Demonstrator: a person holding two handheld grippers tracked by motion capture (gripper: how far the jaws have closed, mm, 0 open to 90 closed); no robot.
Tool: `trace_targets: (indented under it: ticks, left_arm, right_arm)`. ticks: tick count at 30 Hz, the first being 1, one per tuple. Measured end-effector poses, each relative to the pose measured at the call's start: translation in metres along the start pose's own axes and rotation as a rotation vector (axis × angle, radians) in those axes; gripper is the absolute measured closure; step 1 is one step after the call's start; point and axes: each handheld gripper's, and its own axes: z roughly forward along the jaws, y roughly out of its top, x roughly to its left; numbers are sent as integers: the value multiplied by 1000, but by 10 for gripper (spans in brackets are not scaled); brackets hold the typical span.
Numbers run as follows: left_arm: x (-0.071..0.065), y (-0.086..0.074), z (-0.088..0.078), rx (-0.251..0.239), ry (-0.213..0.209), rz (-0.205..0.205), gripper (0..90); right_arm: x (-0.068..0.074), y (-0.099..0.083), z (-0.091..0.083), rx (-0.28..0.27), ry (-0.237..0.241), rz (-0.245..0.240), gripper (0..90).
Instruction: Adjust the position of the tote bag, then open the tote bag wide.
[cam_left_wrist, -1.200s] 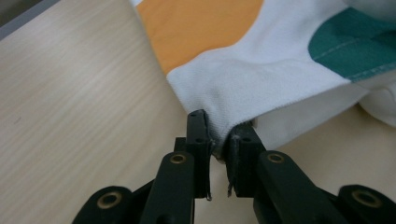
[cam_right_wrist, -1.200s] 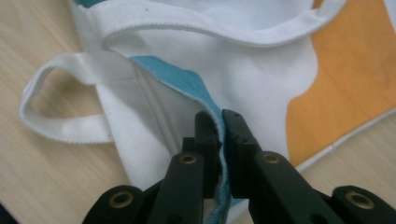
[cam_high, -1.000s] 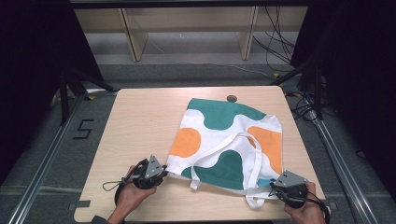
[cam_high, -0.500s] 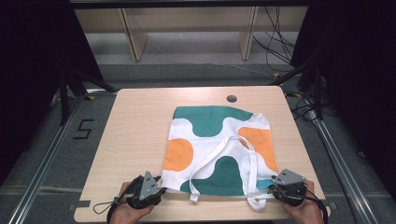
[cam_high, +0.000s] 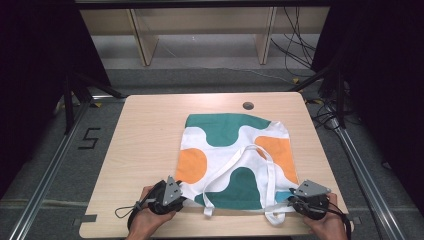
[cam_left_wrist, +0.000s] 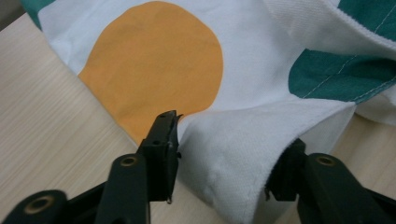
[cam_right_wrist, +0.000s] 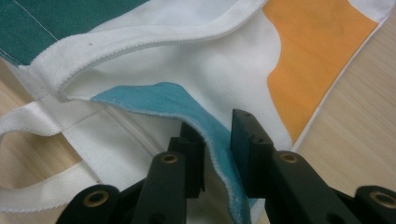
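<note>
Both grippers sit at the table's near edge. The left gripper and right gripper have just loosened, jaws slack around the tote bag's mouth corners, apparently to release it flat.

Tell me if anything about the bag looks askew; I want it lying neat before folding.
The tote bag lies mostly flat but slightly turned on the table. Its white handles sprawl unevenly across the front. At the right gripper, the opening's edge is peeled up, showing the lining.

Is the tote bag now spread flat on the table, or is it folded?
Spread flat: the tote bag lies open to its full outline on the table, handles on top, no fold visible.
</note>
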Motion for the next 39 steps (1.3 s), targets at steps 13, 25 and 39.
trace_targets:
  ticks: [13, 25, 39]
  left_arm:
    - [-10, 3, -1, 36, -74, 38, 816]
    - [-15, -13, -28, 33, -67, 5, 820]
    - [-7, -7, -34, -19, -61, -1, 824]
  right_arm:
    - [-9, -6, 1, -6, -23, 20, 709]
    - [6, 0, 1, 8, 34, -43, 768]
    - [5, 0, 8, 24, 29, -24, 671]
